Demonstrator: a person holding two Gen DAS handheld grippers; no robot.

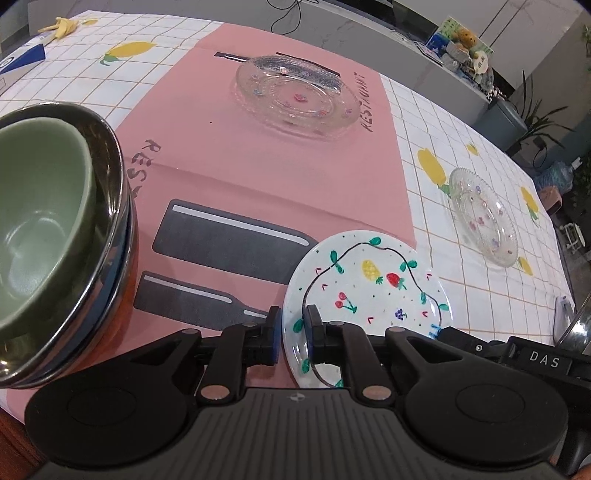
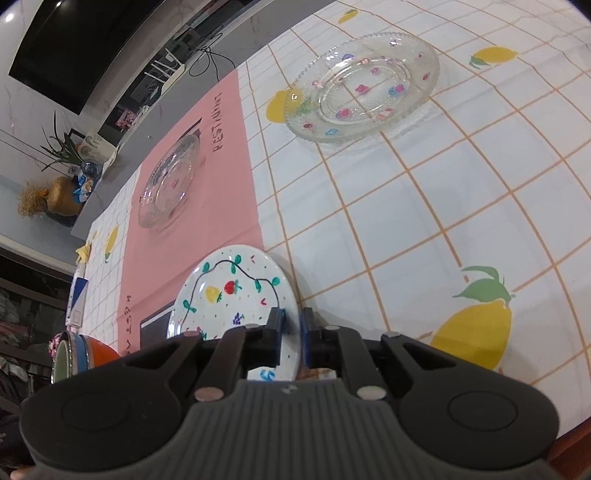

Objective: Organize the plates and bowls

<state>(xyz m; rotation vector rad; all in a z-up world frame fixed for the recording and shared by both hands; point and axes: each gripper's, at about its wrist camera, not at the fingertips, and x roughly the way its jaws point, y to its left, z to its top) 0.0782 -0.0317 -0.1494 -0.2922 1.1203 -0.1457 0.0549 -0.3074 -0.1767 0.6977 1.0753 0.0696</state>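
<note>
A white plate painted with fruit (image 1: 369, 284) lies at the near edge of the pink mat; it also shows in the right wrist view (image 2: 236, 295). My left gripper (image 1: 293, 338) is shut on its left rim. My right gripper (image 2: 291, 338) is shut on its right rim. A green bowl (image 1: 40, 229) sits nested in a steel bowl (image 1: 110, 206) at the left. A large glass plate (image 1: 295, 96) sits far on the mat, also in the right wrist view (image 2: 168, 188). A second glass plate (image 1: 484, 218) lies at the right on the tablecloth (image 2: 365, 85).
The table carries a white checked cloth with lemons (image 2: 443, 221) and a pink mat (image 1: 221, 147). A blue and white box (image 1: 22, 59) and a banana peel (image 1: 62, 27) lie at the far left. A counter with clutter (image 1: 461, 48) stands behind the table.
</note>
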